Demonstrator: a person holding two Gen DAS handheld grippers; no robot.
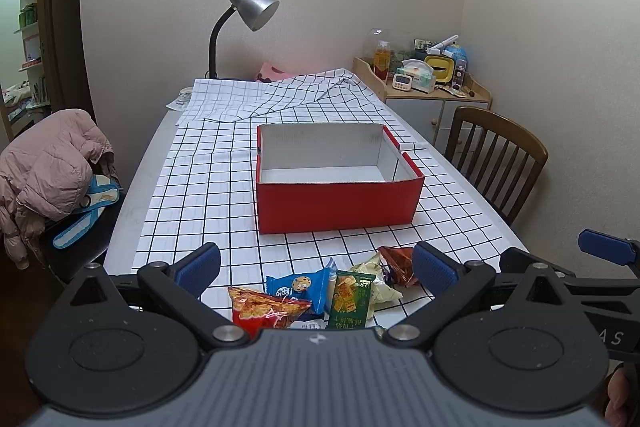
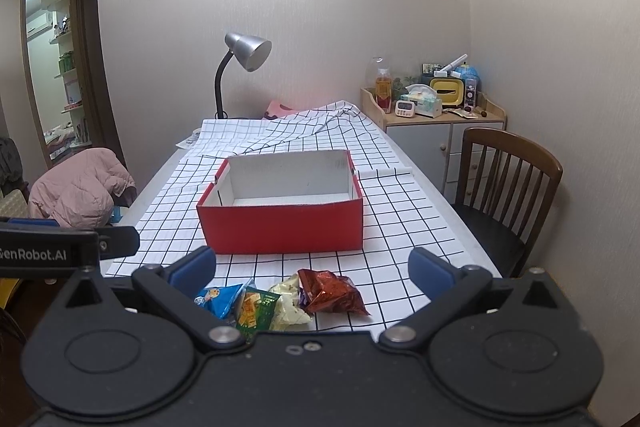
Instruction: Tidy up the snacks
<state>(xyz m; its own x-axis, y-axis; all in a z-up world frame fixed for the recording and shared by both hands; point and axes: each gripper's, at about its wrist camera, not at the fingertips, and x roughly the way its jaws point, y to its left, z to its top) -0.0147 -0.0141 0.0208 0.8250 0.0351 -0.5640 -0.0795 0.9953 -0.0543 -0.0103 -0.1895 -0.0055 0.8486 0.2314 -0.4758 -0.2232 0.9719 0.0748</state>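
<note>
An empty red box (image 1: 338, 205) (image 2: 282, 229) with a white inside stands in the middle of the checked tablecloth. Several snack packets lie in a pile at the near edge: an orange-red packet (image 1: 266, 309), a blue cookie packet (image 1: 304, 287) (image 2: 218, 299), a green packet (image 1: 348, 301) (image 2: 254, 311), a pale packet (image 1: 380, 291) (image 2: 290, 307) and a shiny red-brown packet (image 1: 398, 265) (image 2: 332, 293). My left gripper (image 1: 316, 269) is open just above the pile. My right gripper (image 2: 312, 269) is open too, over the same pile, holding nothing.
A grey desk lamp (image 1: 248, 15) stands at the table's far end. A wooden chair (image 2: 508, 195) is at the right side, a chair with a pink jacket (image 1: 52, 171) at the left. A cabinet (image 2: 436, 131) with small items fills the far right corner.
</note>
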